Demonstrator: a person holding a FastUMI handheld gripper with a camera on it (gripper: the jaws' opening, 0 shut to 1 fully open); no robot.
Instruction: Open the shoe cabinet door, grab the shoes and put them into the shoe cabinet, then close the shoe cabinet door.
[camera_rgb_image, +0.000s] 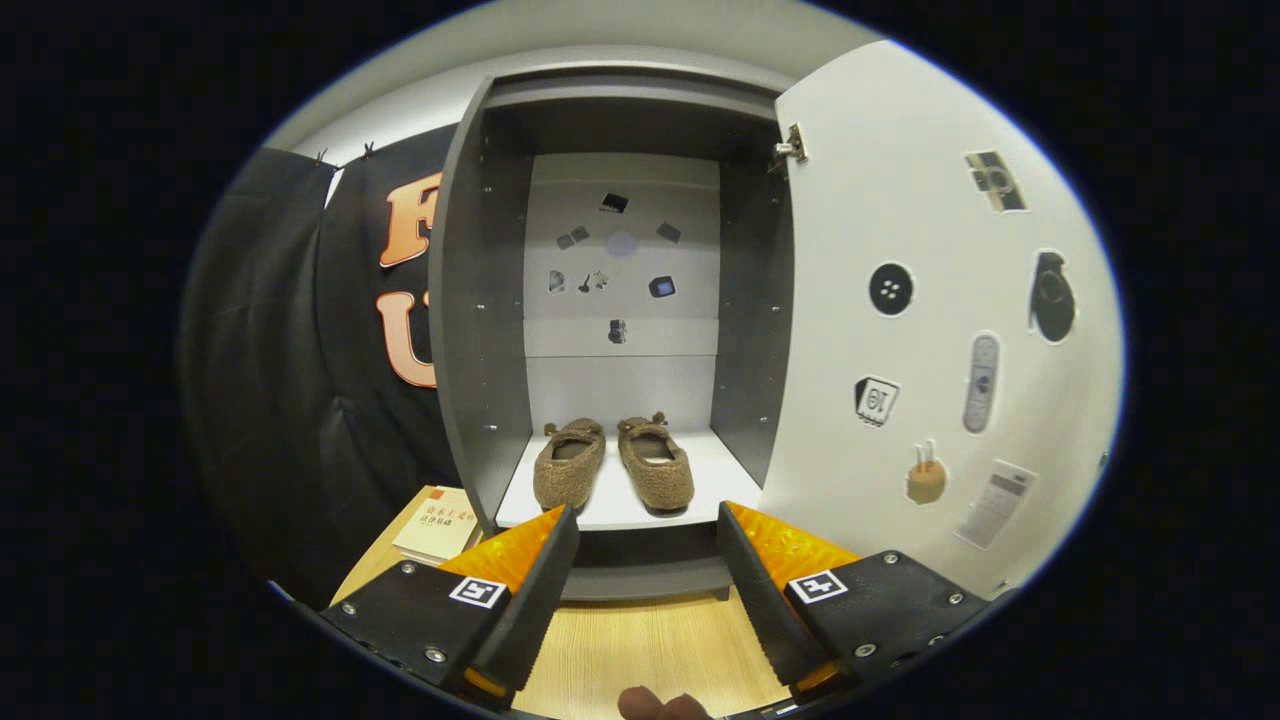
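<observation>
The grey shoe cabinet (480, 300) stands with its white door (920, 330) swung wide to the right. A pair of brown fuzzy shoes (612, 464) sits side by side on the cabinet's white bottom shelf (720, 470), toes pointing toward me. My gripper (647, 528) is open, a little in front of the shelf's front edge, with nothing between its fingers. The shoes lie just beyond the fingertips.
The door's inner face carries several stickers (890, 289), as does the cabinet's back panel (620, 270). A booklet (438, 524) lies on the wooden floor (640, 640) left of the cabinet. Black cloth (300, 400) hangs to the left. A fingertip (660, 706) shows below the gripper.
</observation>
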